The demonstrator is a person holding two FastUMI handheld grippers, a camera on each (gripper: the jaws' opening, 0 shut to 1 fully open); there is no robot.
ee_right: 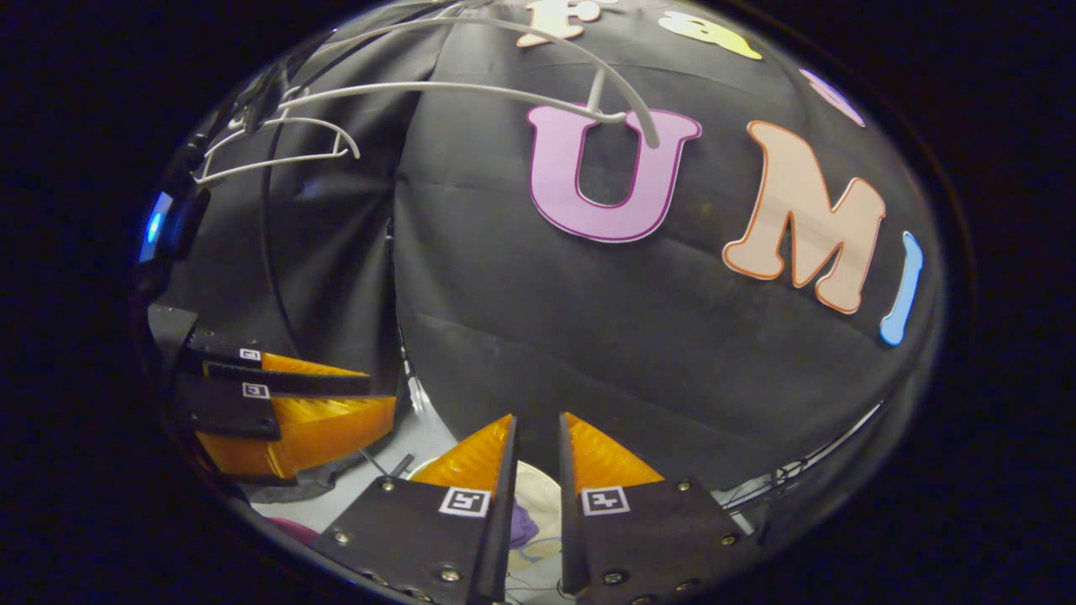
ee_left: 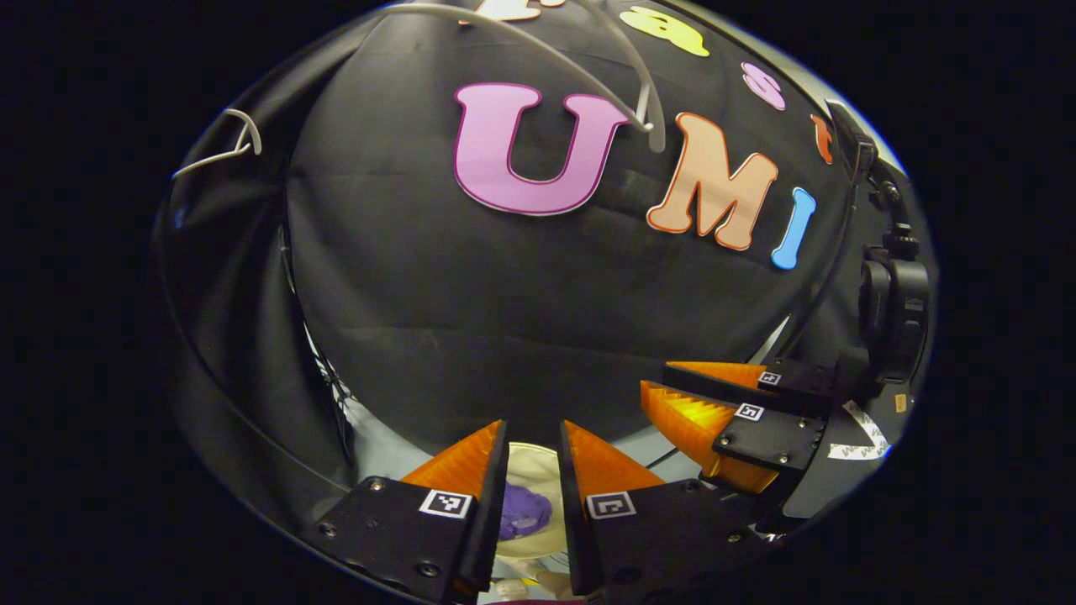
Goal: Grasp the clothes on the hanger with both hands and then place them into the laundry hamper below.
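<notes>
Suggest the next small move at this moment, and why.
Probably draw both grippers back and stop. The hangers overhead look bare, a purple garment lies in the hamper below, and the left gripper and right gripper hold nothing between their slightly parted fingers.

Bare hangers (ee_right: 471,88) hang overhead, booth wall (ee_right: 639,336) blocks ahead; open space lies between above the hamper (ee_left: 525,504).

Left gripper (ee_left: 534,437) beside right gripper (ee_right: 536,428), both above the laundry hamper (ee_left: 538,470), clothes (ee_left: 523,512) inside it, 2 hangers (ee_right: 471,84) overhead.
</notes>
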